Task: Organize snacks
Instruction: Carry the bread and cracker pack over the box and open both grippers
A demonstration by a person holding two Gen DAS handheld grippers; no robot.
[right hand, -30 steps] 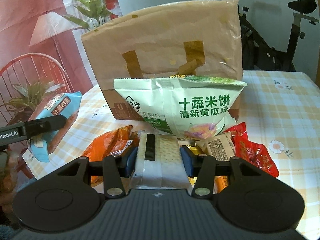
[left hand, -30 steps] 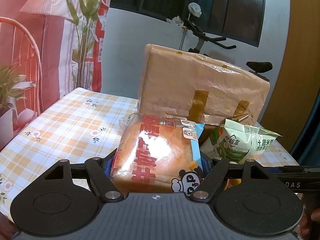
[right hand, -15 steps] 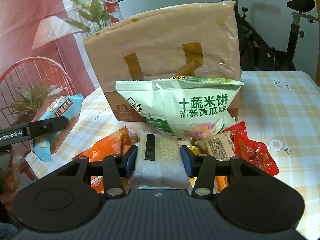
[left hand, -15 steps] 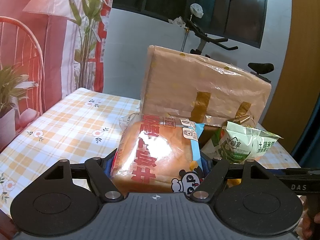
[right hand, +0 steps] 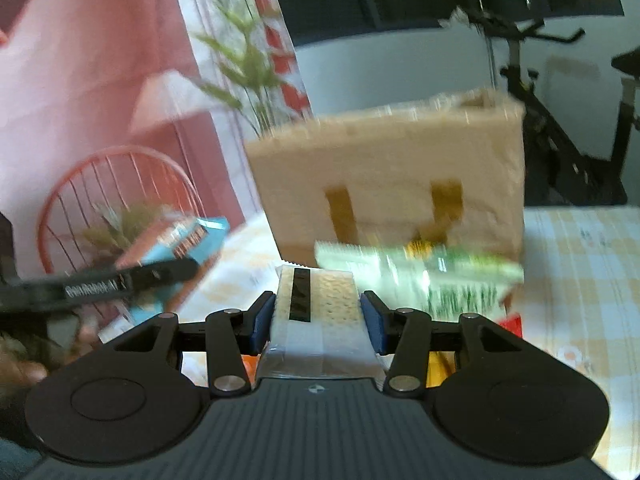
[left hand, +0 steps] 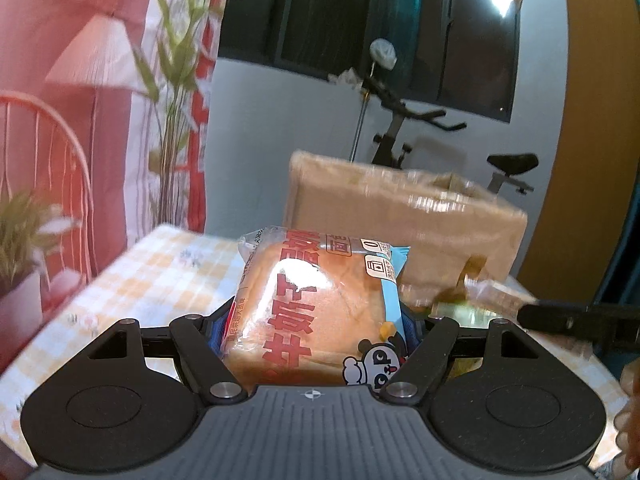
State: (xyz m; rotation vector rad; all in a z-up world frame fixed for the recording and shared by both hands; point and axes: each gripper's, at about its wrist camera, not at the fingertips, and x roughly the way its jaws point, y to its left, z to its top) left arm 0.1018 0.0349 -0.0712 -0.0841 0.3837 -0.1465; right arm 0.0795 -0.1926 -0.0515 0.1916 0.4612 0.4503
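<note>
Both loads lifted compared with a second ago, views now blurry and tilted up toward the window. Nearest in: left tool (left hand: 316,320) closed snug on the bread packet (left hand: 316,308), blue pads pressing both sides, packet poking forward and up. Same story on the other side: right tool (right hand: 318,316) clamped on the cracker pack (right hand: 316,308), pads tight against its long edges, pack sticking straight out.

Earlier both sat lower, close above the pile in front of the paper bag; now raised and carried toward the paper bag (right hand: 396,184), whose open top is just starting to show. Looks like both snacks heading into it, though that's a guess.

Just in front of the bag: green rice-cracker pouch (right hand: 440,276) leaning against its face, badly smeared. A bit of red wrapper (right hand: 512,324) below and right of that. Checked table (right hand: 580,248) under the bag, running off to the right.

Behind the bag: exercise bike (left hand: 424,128) and dark window.

Next bit probably needs clearing the bag's rim without knocking it over.
</note>
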